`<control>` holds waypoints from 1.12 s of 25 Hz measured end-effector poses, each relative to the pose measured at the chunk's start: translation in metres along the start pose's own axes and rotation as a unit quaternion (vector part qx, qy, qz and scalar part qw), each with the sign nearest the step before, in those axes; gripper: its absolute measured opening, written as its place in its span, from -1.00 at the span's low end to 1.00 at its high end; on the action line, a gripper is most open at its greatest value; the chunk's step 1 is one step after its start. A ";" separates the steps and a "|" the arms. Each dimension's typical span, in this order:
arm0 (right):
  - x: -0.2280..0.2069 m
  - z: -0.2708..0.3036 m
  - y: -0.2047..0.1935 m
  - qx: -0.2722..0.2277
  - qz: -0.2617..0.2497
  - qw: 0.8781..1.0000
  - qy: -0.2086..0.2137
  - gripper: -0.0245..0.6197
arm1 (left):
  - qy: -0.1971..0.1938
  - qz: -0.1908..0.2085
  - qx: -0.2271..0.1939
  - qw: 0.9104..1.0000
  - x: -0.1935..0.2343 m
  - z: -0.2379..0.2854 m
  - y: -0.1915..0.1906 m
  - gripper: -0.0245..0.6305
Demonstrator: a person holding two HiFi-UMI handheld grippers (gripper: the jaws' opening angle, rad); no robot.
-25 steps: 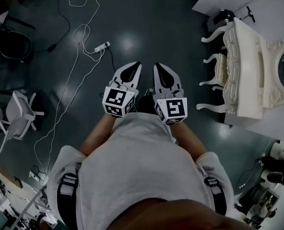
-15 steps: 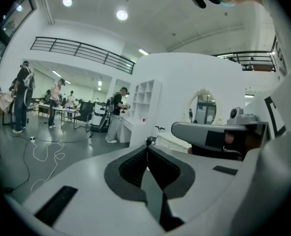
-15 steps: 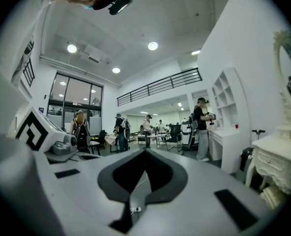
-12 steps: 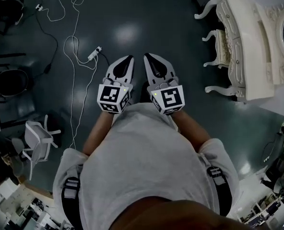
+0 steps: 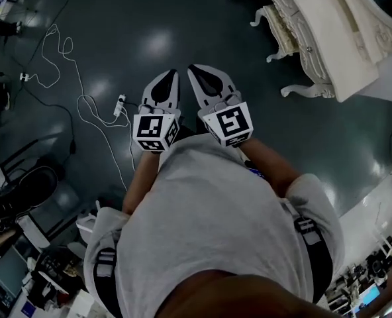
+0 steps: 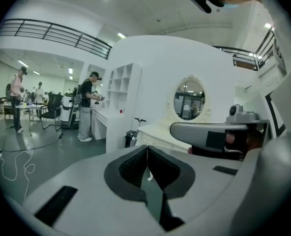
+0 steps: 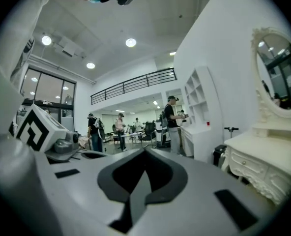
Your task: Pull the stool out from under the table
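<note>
In the head view a cream carved dressing table [image 5: 328, 38] fills the top right corner. Tucked under its near side is the matching stool [image 5: 283, 30], with curled white legs showing. My left gripper [image 5: 171, 75] and right gripper [image 5: 195, 69] are held side by side in front of the person's chest, both shut and empty, well short of the stool and left of it. The left gripper view shows its jaws [image 6: 147, 149] closed, with the table's oval mirror [image 6: 189, 98] beyond. In the right gripper view its jaws [image 7: 145, 154] are closed, and the table [image 7: 263, 166] stands at right.
White cables and a power strip [image 5: 120, 105] trail over the dark floor at left. A black office chair [image 5: 24, 191] sits at the lower left. A white shelf unit [image 6: 121, 97] and a standing person [image 6: 89, 107] are beyond the table.
The head view has swung, so the table and stool have slid toward the top right corner and the cables toward the left. Both grippers stay shut, side by side.
</note>
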State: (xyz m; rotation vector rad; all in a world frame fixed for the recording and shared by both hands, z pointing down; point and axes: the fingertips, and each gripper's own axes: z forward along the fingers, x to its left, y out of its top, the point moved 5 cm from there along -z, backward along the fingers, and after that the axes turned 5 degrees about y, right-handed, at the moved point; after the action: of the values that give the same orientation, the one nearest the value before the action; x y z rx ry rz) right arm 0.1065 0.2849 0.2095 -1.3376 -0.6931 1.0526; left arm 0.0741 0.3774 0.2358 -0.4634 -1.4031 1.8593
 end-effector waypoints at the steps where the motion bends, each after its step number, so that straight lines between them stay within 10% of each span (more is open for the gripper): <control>1: -0.013 -0.001 0.001 0.002 0.001 1.000 -0.010 -0.88 | -0.011 0.004 0.001 1.000 -0.006 0.015 0.005 -0.90; 14: -0.148 -0.041 0.003 -0.005 0.057 0.976 -0.212 -0.88 | -0.200 0.073 0.051 0.976 -0.086 0.168 0.034 -0.90; 28: -0.231 -0.007 -0.013 0.014 0.109 0.888 -0.446 -0.88 | -0.404 0.144 0.102 0.898 -0.079 0.302 0.057 -0.90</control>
State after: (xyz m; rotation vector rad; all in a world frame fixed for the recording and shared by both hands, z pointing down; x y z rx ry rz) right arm 0.0221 0.0756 0.2590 -0.8632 -1.2027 1.8852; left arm -0.0974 0.1128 0.2716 0.2764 -1.6756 2.5757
